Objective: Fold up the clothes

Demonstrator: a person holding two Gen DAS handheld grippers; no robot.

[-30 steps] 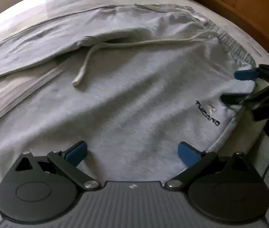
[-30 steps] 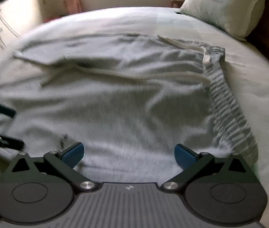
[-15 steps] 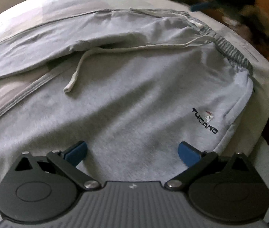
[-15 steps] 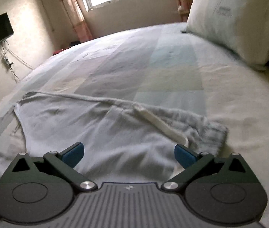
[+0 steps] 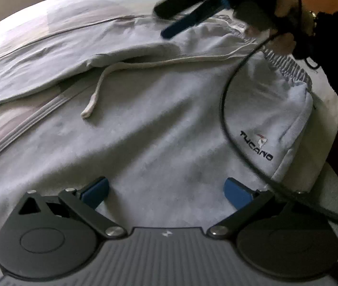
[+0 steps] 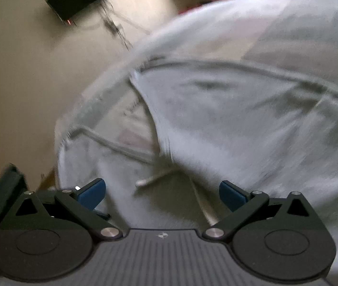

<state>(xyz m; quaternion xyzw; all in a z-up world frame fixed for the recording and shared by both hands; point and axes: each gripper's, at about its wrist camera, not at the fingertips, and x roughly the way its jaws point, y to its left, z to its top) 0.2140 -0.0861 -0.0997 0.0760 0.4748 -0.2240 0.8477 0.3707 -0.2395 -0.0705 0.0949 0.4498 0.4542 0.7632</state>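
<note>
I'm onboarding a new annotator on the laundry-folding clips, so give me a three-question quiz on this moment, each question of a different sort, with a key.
1. True or false: the left gripper is clamped shut on the grey sweatpants.
2. Multiple choice: the loose end of the white drawstring lies
A. tucked inside the waistband
B. on top of the grey fabric
C. between the left gripper's fingers
3. Fill in: the dark logo near the waistband reads ____.

Key
1. False: its jaws stand wide apart, with nothing between them.
2. B
3. TUCANO
</note>
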